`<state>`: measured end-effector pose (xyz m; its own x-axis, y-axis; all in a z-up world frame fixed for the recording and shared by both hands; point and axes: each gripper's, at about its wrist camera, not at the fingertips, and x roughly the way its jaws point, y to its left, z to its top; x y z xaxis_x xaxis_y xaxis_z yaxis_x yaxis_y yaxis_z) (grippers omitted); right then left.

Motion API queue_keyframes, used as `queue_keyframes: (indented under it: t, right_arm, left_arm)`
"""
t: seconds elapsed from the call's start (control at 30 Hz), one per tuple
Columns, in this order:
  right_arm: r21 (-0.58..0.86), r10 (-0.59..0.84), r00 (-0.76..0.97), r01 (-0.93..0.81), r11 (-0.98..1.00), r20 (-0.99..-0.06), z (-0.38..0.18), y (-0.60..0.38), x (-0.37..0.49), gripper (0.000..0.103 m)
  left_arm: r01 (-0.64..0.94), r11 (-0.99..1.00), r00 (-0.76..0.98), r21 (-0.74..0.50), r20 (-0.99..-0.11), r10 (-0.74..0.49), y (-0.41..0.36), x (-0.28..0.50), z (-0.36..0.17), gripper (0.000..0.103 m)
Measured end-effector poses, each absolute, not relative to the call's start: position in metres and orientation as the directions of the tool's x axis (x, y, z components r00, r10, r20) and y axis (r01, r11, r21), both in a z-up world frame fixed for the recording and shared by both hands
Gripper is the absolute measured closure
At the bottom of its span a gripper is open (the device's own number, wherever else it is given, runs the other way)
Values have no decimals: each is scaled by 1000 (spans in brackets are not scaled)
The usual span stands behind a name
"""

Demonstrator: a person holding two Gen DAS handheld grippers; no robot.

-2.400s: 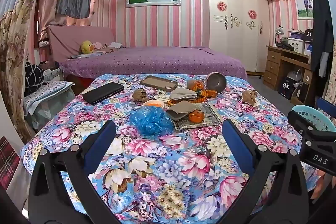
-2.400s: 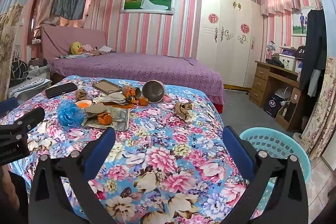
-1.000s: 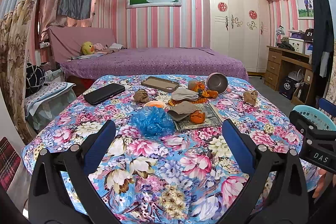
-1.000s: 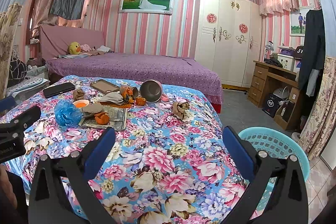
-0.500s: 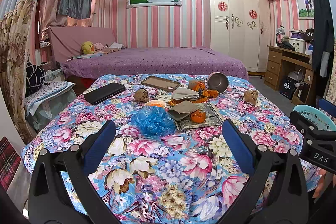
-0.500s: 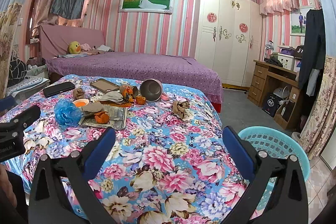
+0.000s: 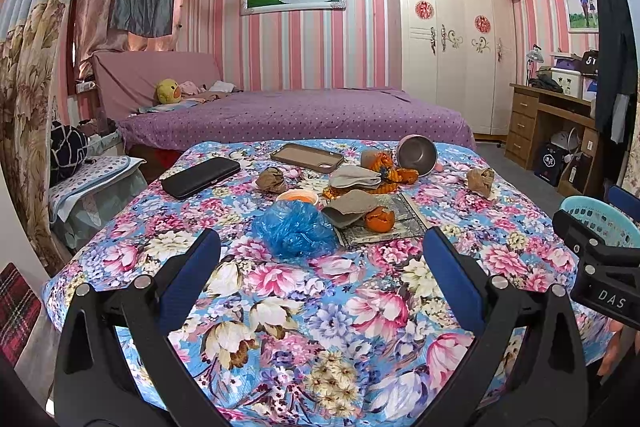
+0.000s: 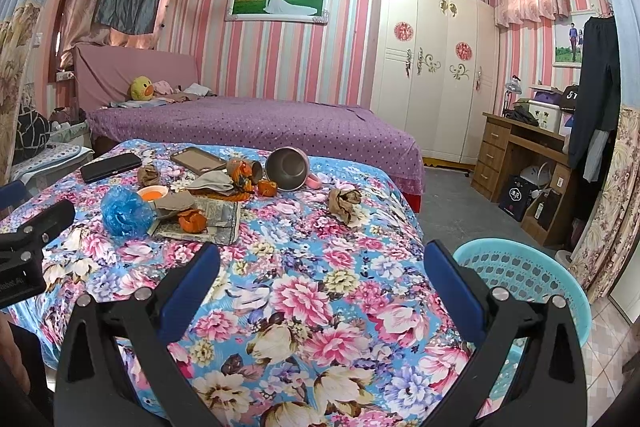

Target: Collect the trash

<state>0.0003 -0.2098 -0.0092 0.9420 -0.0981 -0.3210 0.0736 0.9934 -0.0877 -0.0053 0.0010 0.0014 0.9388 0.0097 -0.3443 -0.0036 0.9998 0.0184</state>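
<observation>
Both hand-held grippers hang above the near part of the flowered worktop (image 7: 320, 327), each with its 2 blue-padded fingers spread wide and nothing between them: the left hand-held gripper (image 7: 320, 275) and the right hand-held gripper (image 8: 320, 275).

Straight ahead of the left one, just past its fingertips, lies a crumpled blue plastic bag (image 7: 294, 229). Beyond that and slightly right sits a sheet of newspaper (image 7: 384, 223) carrying orange peel (image 7: 379, 219) and a brownish scrap. Further ahead are more peels (image 7: 394, 175) and a metal bowl (image 7: 417, 155) tipped on its side, its open mouth facing the camera; I cannot tell whether anything is inside. A small dish (image 7: 298, 195) holding something orange sits just behind the bag. A crumpled brown paper wad (image 7: 480, 179) lies far right; another (image 7: 271, 180) lies ahead left, near a black phone (image 7: 200, 177) and a phone case (image 7: 307, 157).

Right of the right hand-held gripper, below the worktop edge, stands a turquoise basket (image 8: 532, 271); its visible inside shows only bare lattice wall.
</observation>
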Motion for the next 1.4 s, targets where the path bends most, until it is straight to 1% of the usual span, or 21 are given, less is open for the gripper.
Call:
queue_keyframes:
  t: [1.0, 1.23, 1.4]
  right_arm:
    - [-80, -104, 936, 81, 993, -336, -13, -213, 0, 4]
    - [-63, -106, 934, 90, 994, -340, -9, -217, 3, 4]
    - [-41, -102, 941, 94, 995, -322, 2, -222, 5, 4]
  left_arm:
    - [-7, 1000, 933, 21, -359, 14, 2, 0, -7, 5]
    - [-14, 1000, 930, 17, -368, 20, 5, 4, -8, 5]
    - [-23, 1000, 928, 18, -372, 28, 9, 11, 0, 5]
